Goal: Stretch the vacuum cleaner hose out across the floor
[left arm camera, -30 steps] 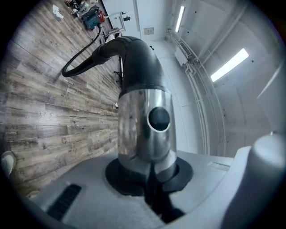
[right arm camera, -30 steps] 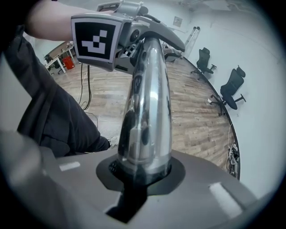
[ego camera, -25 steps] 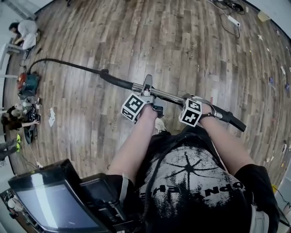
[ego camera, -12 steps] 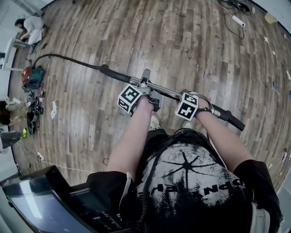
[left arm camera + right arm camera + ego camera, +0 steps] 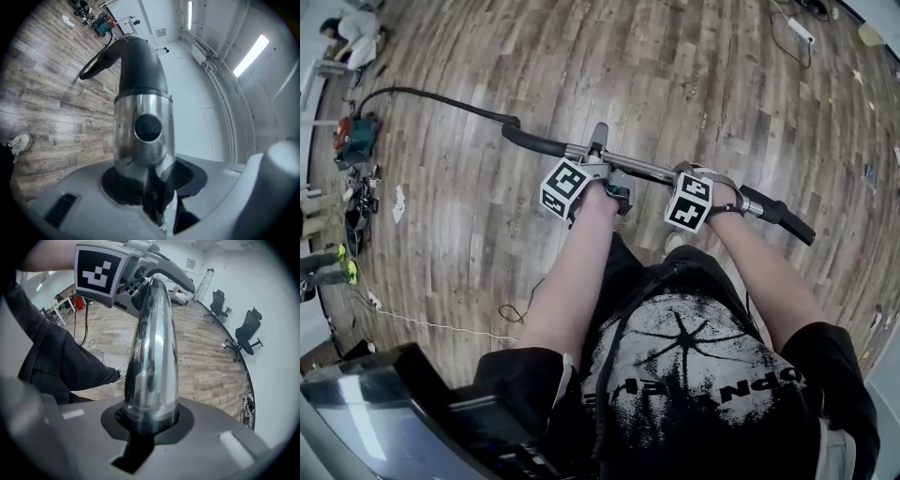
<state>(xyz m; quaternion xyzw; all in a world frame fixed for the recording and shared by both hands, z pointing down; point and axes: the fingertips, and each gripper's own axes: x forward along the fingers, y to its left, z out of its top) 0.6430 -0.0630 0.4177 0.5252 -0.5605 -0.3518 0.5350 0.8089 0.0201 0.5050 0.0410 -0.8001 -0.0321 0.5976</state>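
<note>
A shiny metal vacuum wand (image 5: 649, 171) is held level above the wooden floor. Its black cuff (image 5: 534, 142) leads into a black hose (image 5: 431, 97) that curves away to the red and teal vacuum cleaner (image 5: 354, 141) at the far left. My left gripper (image 5: 598, 161) sits round the wand (image 5: 143, 126) near the cuff; its jaws have just been opening and stand slightly off the tube. My right gripper (image 5: 705, 180) is shut on the wand (image 5: 152, 357) further right, pointing steeply down. A black end piece (image 5: 780, 217) sticks out past it.
A person (image 5: 352, 28) crouches at the far left near the vacuum cleaner. A thin white cable (image 5: 441, 325) lies on the floor at my left. A power strip (image 5: 802, 28) lies far right. Office chairs (image 5: 246, 331) stand by the wall. A screen (image 5: 375, 422) hangs at my front.
Both grippers and the wand sit a little higher in the head view. The floor has slid past, and the white cable has come into view at the left.
</note>
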